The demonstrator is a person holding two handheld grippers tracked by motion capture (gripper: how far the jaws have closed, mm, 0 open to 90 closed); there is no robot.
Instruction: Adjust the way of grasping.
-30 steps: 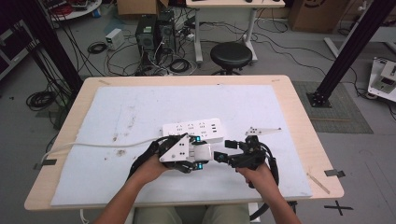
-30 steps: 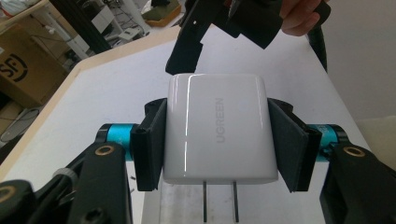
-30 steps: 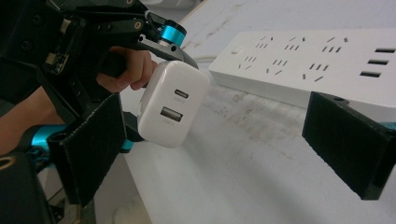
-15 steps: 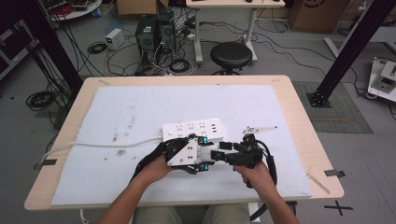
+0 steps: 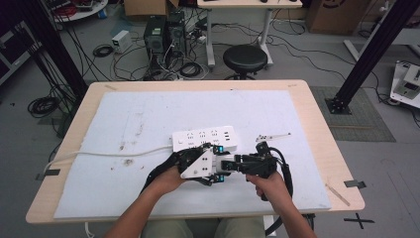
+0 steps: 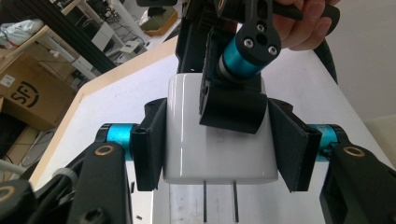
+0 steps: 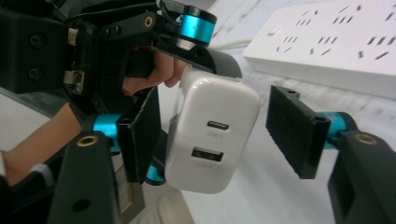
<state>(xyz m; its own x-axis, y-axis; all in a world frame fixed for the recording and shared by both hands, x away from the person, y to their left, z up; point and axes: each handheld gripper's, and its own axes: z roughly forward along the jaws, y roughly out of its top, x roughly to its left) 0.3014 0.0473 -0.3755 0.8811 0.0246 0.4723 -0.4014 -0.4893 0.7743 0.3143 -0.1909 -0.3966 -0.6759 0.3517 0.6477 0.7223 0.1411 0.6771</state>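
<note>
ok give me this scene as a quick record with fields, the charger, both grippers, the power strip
charger: white, two prongs, two ports on its end face
left hand-held gripper: shut on the charger's sides
right hand-held gripper: jaws just been closing, charger between them, right pad not touching
power strip: white, flat on the table just beyond the grippers, sockets up
strip cable: runs off the table's left edge

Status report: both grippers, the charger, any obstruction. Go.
Left gripper shut on white charger. Right gripper closing around it, pads not yet pressing. Power strip just beyond, nothing between.
</note>
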